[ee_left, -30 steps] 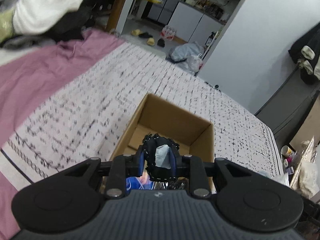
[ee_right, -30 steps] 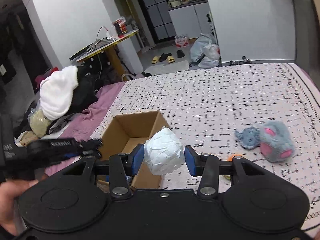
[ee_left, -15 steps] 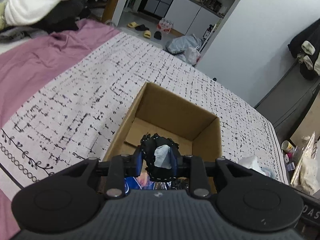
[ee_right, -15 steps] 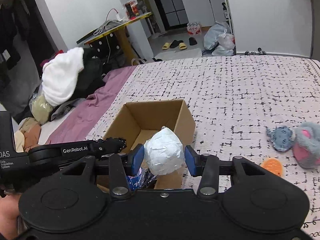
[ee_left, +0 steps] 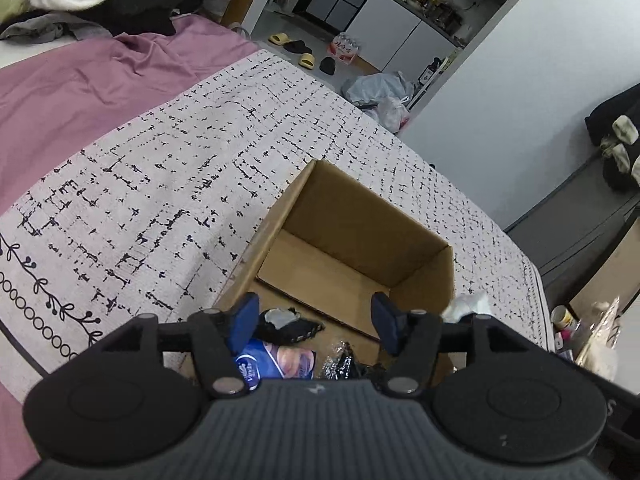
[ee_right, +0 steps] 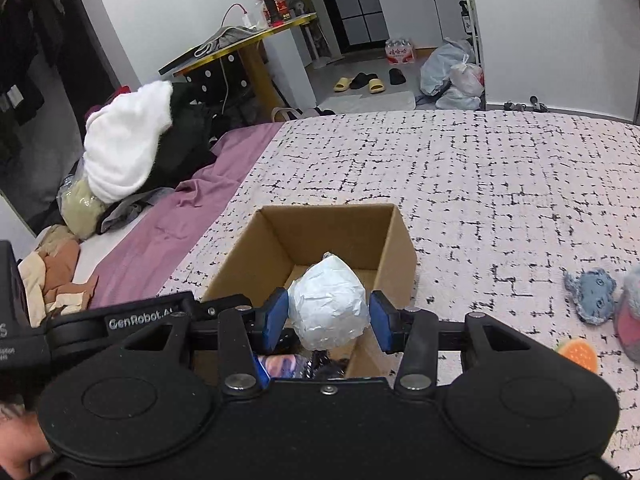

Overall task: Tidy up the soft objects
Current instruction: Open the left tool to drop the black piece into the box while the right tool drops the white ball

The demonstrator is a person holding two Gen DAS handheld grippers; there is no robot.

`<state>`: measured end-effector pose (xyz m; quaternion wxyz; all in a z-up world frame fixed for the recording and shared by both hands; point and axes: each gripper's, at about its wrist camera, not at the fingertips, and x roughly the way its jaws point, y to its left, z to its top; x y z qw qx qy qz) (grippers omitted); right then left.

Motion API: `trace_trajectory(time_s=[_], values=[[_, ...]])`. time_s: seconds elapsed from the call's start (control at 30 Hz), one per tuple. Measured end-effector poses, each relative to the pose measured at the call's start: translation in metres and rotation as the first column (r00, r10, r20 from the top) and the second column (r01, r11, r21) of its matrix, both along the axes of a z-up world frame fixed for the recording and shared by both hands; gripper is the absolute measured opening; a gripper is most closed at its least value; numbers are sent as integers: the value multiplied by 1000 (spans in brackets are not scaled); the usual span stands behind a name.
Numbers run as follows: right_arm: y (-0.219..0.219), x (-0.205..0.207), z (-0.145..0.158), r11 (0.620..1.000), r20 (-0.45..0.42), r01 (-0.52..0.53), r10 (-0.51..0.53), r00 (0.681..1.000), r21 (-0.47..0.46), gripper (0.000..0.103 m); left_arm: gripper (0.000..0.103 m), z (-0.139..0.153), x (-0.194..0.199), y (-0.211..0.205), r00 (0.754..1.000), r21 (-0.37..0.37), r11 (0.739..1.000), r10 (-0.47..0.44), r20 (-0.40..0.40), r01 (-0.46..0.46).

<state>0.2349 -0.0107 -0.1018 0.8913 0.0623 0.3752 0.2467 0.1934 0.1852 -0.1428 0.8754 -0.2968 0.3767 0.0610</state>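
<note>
Left wrist: left gripper [ee_left: 314, 322] opening over the cardboard box [ee_left: 424, 276], nothing between the pads; a black fabric piece [ee_left: 288, 326] lies inside the box below.

Right wrist: right gripper [ee_right: 327, 316] clamps the white crumpled ball [ee_right: 328, 306] above the box [ee_right: 404, 248]. It looks light and squashy; a grip across the middle suits it.

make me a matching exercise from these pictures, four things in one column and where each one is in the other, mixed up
Things:
1. white paper ball
2. black cloth bundle
3. small grey plush toy
4. white fluffy blanket

Places:
A. on the patterned bedspread, right of the cardboard box
B. on the clothes pile beyond the purple sheet
C. between the pads of the right gripper
D. lying inside the box, below the left gripper, whose jaws are opening

Pairs: 1-C, 2-D, 3-A, 4-B
</note>
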Motion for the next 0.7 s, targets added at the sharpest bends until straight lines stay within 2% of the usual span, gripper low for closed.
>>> trace_trajectory(time_s=[0.13, 0.23, 0.3, 0.37, 0.47, 0.57, 0.6, 0.7], values=[[6, 5, -2, 1000, -10, -6, 6, 1000, 8, 45, 60, 4, -7, 1, 999, -3, 1000, 16, 34, -16], [8, 8, -3, 1000, -24, 7, -7, 1000, 22, 51, 61, 10, -16, 2, 996, 13, 999, 43, 74, -44], [7, 6, -1, 1000, -16, 10, -9, 1000, 19, 57, 76, 14, -20, 1, 996, 36, 998, 55, 76, -58], [3, 2, 2, 1000, -3, 19, -19, 1000, 23, 66, 78, 15, -21, 4, 995, 39, 996, 75, 62, -78], [-9, -5, 7, 999, 2, 32, -32, 999, 24, 70, 78, 15, -22, 8, 995, 6, 996, 87, 41, -88], [-24, -14, 9, 998, 5, 51, -51, 999, 23, 81, 78, 21, -28, 1, 994, 51, 994, 92, 57, -95], [-30, -18, 10, 998, 11, 58, -59, 998, 22, 84, 81, 25, -30, -4, 994, 75, 993, 83, 74, -89], [-47, -29, 13, 997, 19, 76, -76, 997, 22, 86, 89, 36, -35, -16, 991, 133, 989, 54, 124, -70]])
